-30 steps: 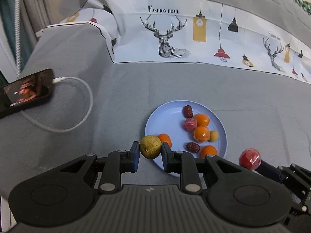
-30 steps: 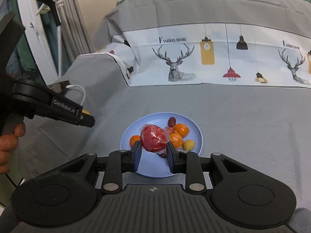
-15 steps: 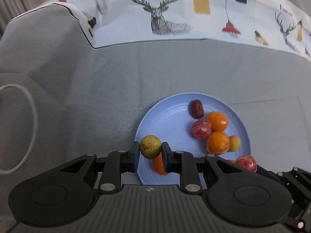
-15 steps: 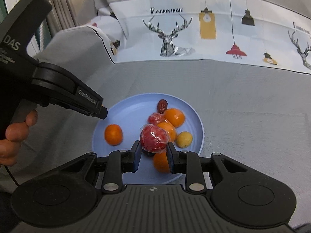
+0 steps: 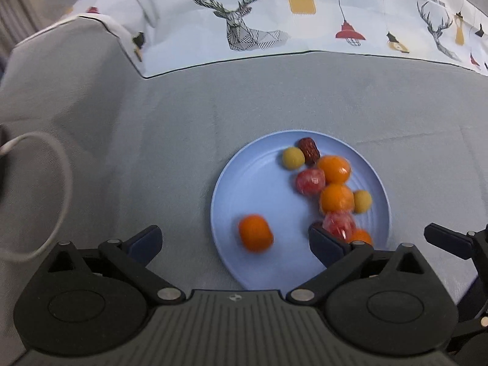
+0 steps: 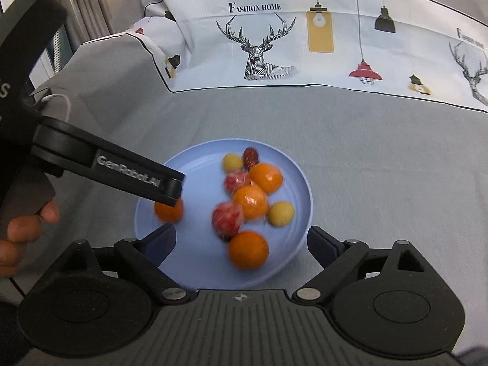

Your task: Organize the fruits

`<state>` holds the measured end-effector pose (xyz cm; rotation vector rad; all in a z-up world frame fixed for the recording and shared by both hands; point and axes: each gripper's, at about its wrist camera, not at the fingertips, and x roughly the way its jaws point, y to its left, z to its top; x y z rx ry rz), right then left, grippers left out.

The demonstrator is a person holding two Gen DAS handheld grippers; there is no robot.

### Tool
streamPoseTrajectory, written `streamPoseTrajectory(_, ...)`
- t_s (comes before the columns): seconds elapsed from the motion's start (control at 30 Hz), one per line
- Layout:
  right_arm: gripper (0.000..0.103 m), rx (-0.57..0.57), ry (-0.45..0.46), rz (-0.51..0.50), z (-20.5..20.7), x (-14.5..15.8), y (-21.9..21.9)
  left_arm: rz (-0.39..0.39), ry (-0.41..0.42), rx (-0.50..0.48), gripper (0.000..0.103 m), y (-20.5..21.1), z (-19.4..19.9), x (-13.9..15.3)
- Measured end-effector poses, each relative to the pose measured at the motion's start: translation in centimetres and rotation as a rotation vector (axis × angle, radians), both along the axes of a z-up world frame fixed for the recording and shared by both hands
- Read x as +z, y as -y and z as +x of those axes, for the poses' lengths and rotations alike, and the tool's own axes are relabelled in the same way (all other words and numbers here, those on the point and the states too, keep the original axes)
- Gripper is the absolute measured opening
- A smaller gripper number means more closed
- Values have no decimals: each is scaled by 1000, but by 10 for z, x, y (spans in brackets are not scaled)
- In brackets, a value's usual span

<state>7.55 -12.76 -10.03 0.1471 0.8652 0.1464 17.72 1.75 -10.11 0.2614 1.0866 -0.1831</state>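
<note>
A light-blue plate (image 5: 259,183) (image 6: 195,170) lies on the grey cover and holds several small fruits. My left gripper (image 5: 235,239) hangs over the plate's near left edge. Its jaws are opening wide and nothing is between them. The yellow-green fruit (image 5: 293,158) (image 6: 232,162) rests at the plate's far side beside a dark red date (image 5: 309,151). My right gripper (image 6: 242,239) is over the plate's near edge, jaws opening, gripping nothing. The red wrapped fruit (image 6: 227,218) (image 5: 338,225) lies loose among the oranges (image 6: 251,199). One left finger (image 6: 170,187) reaches over a blurred orange (image 6: 167,212).
A white cloth printed with deer and lamps (image 5: 244,30) lies across the back of the grey cover. A white cable (image 5: 61,183) loops at the left. A person's hand (image 6: 24,228) holds the left gripper's handle at the left edge.
Both grippers came lower over the plate and opened. The yellow-green fruit left the left gripper and the red wrapped fruit left the right gripper; both now lie on the plate.
</note>
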Motion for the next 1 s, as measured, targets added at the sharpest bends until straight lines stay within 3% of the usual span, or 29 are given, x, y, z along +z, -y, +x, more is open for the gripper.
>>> streamPoseTrajectory(0.4,101,-78,91,-63,-94,50,-3,34,160,20,103,-13,-107,53)
streamPoseTrajectory(0.73,102,-106,166,-124,-145,68,-12,4,190,49,103,-28,-163,63)
streamPoseTrajectory(1.0,102,-106,195,-138,-161,76,-16,0,193,56,103,-32,-179,66)
